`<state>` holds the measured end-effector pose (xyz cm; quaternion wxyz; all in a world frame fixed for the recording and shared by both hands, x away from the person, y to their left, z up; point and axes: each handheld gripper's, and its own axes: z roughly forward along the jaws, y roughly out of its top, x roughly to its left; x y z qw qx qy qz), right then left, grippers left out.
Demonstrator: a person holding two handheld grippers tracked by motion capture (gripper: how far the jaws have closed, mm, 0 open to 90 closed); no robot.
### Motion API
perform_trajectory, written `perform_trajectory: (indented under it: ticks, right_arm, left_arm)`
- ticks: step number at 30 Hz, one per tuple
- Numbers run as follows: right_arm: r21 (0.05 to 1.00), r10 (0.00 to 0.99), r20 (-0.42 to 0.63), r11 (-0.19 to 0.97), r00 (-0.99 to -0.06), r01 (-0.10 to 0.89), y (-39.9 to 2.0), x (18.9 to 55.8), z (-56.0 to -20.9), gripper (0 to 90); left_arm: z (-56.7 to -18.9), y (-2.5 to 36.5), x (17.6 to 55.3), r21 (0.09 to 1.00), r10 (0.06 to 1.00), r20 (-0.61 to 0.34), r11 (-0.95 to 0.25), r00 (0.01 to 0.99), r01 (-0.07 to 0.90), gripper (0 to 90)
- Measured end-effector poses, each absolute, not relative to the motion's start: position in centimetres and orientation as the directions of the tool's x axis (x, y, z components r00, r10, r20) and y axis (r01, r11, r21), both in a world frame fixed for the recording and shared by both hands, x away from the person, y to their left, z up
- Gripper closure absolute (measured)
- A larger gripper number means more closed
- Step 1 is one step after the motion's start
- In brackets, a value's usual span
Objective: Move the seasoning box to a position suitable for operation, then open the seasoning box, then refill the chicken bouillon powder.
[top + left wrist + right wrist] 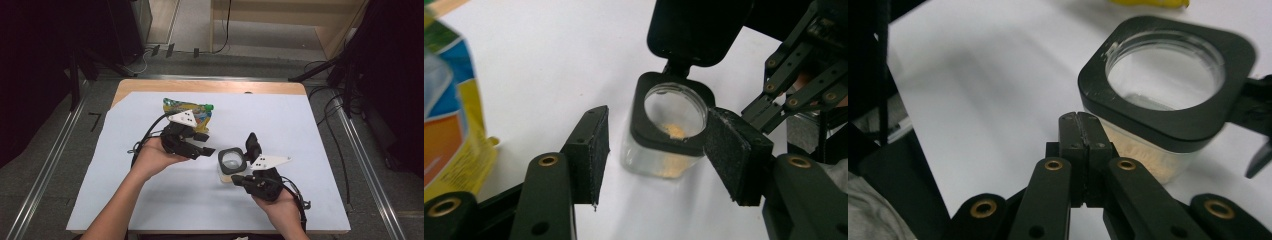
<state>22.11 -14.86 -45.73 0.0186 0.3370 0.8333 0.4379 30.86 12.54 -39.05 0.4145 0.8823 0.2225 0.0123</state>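
1. High view: jar stands mid-table on the white sheet, between your two grippers, its hinged lid flipped up at the far side.
2. Left gripper: your jaws stand apart and hold nothing; the jar sits just beyond them, with a few yellow crumbs at its bottom.
3. Right gripper: your jaws are pressed together, empty, tips just beside the jar wall.
4. Snack bag: lies behind your left hand.
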Motion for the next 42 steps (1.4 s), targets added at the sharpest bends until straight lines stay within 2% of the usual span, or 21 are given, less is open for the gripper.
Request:
perform_trajectory:
  ticks: [7, 17, 30, 42]
  right_arm:
    - [0.715, 0.589, 0.236, 0.433, -0.773, 0.548, -13.8, 22.8, -47.1, 90.0]
    - [0.726, 0.589, 0.184, 0.458, -0.787, 0.513, -12.3, 23.4, -47.6, 90.0]
    - [0.722, 0.532, 0.25, 0.454, -0.809, 0.522, -12.0, 23.3, -47.5, 89.4]
    - [0.721, 0.503, 0.283, 0.45, -0.817, 0.527, -12.1, 22.6, -47.5, 81.4]
  left_arm:
    - [-39.3, 15.4, 31.2, 0.735, 0.472, -0.171, -0.524, 0.865, 0.431, 39.1]
    - [-39.8, 19.5, 31.5, 0.736, 0.557, -0.203, -0.456, 0.805, 0.501, 37.9]
    - [-40.9, 22.8, 32.9, 0.716, 0.623, -0.199, -0.435, 0.757, 0.546, 39.3]
    - [-41.8, 24.0, 35.5, 0.726, 0.66, -0.189, -0.405, 0.727, 0.556, 36.5]
